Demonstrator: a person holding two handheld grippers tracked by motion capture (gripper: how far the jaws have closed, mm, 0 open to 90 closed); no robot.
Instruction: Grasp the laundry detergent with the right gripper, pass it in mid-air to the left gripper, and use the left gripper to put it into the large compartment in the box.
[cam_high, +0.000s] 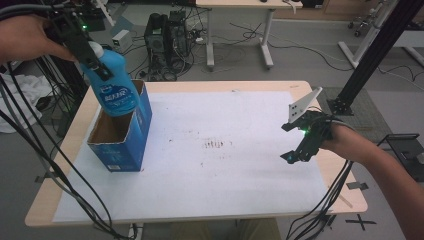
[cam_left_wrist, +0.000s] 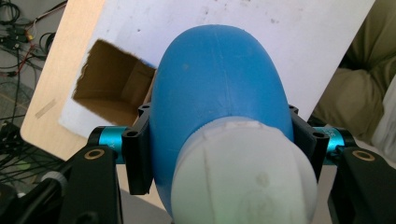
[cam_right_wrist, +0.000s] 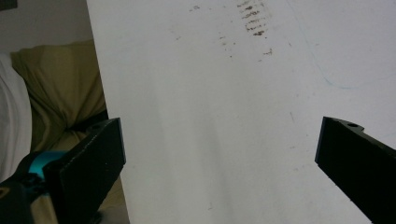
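Note:
A blue bottle (cam_high: 114, 85) with a white cap hangs tilted over the open top of a blue cardboard box (cam_high: 122, 147) at the table's left. My left gripper (cam_high: 95, 62) is shut on the bottle just below the cap, and a hand holds it from the upper left. In the left gripper view the bottle (cam_left_wrist: 217, 88) sits clamped between both black jaws of the left gripper (cam_left_wrist: 222, 149), with the box's brown inside (cam_left_wrist: 114, 88) below it. My right gripper (cam_high: 290, 141) hovers open over the white sheet at the right. The right gripper (cam_right_wrist: 219, 154) has nothing between its jaws.
A white paper sheet (cam_high: 225, 170) covers most of the wooden table (cam_high: 310, 86), with brown smudges (cam_high: 216, 144) near its middle. Cables trail off the front corners. Behind the table stand computer cases (cam_high: 167, 35); a black frame post (cam_high: 375, 50) rises at the right.

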